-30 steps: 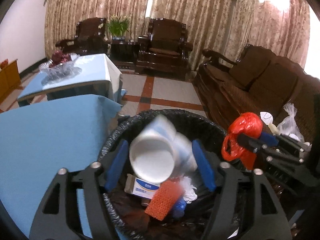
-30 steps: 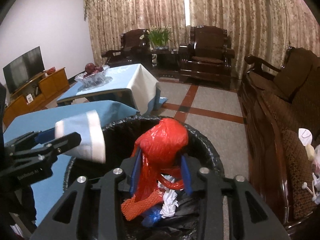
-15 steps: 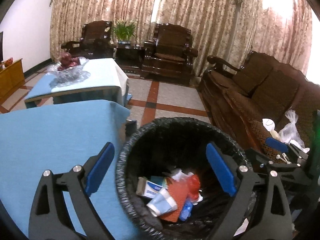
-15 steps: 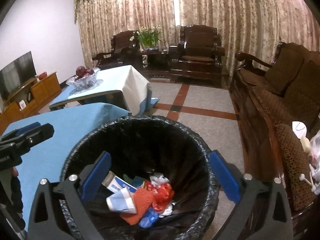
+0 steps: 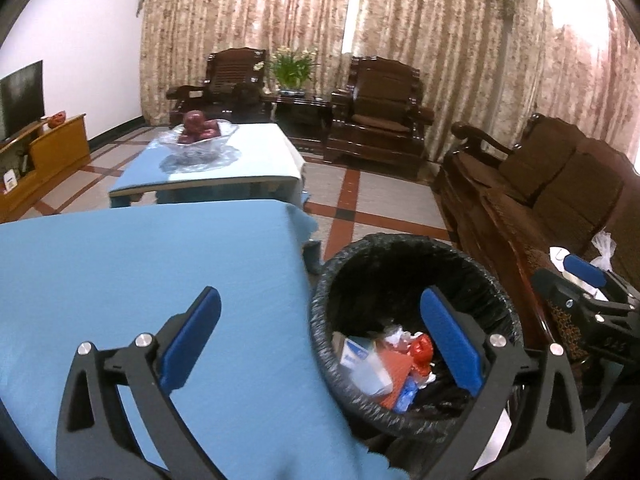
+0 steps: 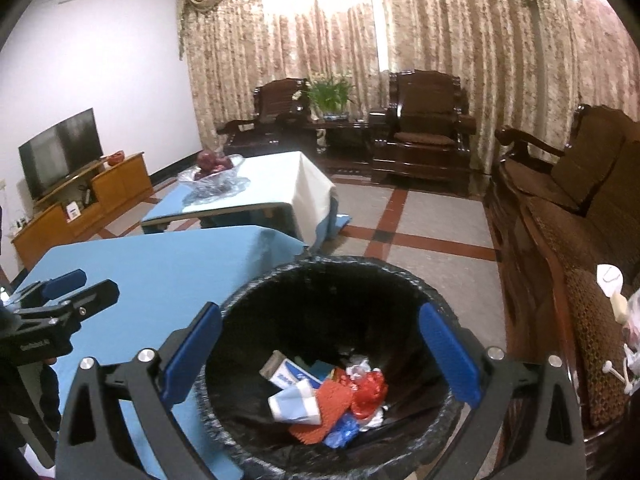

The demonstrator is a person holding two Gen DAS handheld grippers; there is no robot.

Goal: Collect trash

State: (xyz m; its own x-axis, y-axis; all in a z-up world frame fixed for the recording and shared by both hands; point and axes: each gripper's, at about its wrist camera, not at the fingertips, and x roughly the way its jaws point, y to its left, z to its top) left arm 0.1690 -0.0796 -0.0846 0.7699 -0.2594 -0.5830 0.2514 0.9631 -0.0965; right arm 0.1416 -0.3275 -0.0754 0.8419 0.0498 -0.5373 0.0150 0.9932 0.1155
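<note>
Your pads [image 6: 448, 356] are blue on black frames. Bin liner [image 6: 332, 280] is black. Inside it you've got a red crumpled bag [image 6: 368, 390], orange mesh [image 6: 334, 404], a white and pale-blue cup [image 6: 294, 402], a white box with blue print [image 6: 290, 376], and a blue wrapper [image 6: 340, 428]. Tablecloth [image 5: 140, 264] is plain light blue. Floor [image 6: 432, 224] is grey tile with red-brown stripes. Curtains [image 6: 460, 40] are beige with a floral pattern. Sofa [image 5: 560, 184] is dark brown.
</note>
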